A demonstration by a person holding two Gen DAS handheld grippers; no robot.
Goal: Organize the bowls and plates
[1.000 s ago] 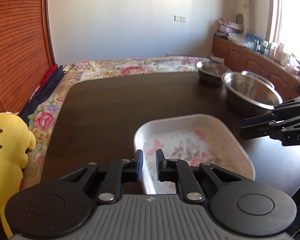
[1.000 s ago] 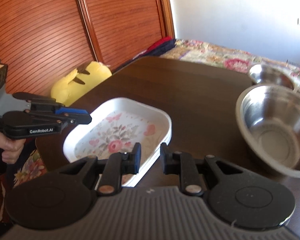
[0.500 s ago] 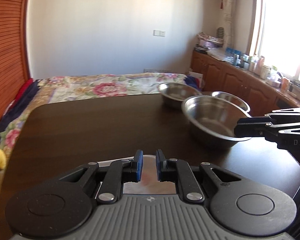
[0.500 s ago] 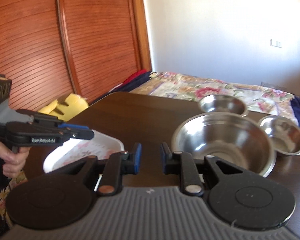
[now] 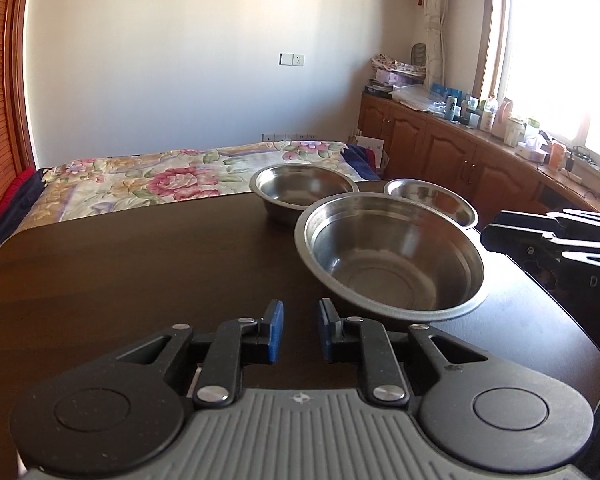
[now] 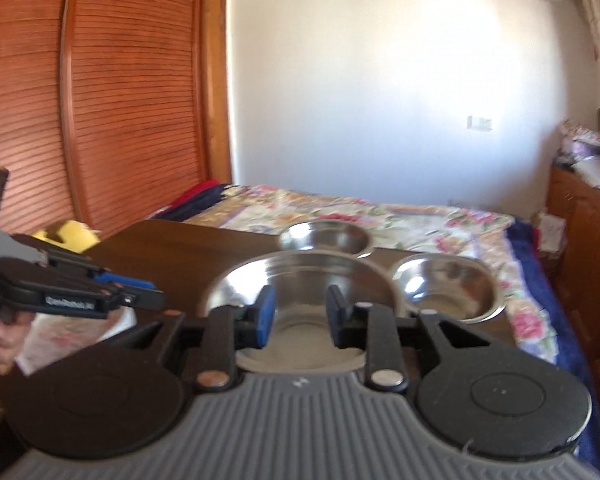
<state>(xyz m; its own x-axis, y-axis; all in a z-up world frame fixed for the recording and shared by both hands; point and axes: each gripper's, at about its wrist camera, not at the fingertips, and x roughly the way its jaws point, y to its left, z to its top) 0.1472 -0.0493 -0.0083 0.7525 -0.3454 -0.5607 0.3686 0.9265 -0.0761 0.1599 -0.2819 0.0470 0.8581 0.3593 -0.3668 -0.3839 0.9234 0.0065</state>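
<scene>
Just then, the left gripper [image 5: 300, 330] hung above the dark counter [image 5: 140, 264], its jaws slightly parted after having just been opening, with nothing between them. The right gripper [image 6: 298, 312] likewise had been opening, its jaws apart and empty, framing the large steel bowl [image 5: 392, 256] just beyond its fingertips. Two smaller steel bowls stood behind the large one, the medium bowl [image 5: 304, 190] toward the bed [image 5: 160, 176] and the small bowl [image 5: 432, 200] beside it, all three close together. At the counter's near left edge lay the floral tray [image 6: 60, 332], partly hidden behind the left gripper in the right wrist view.
</scene>
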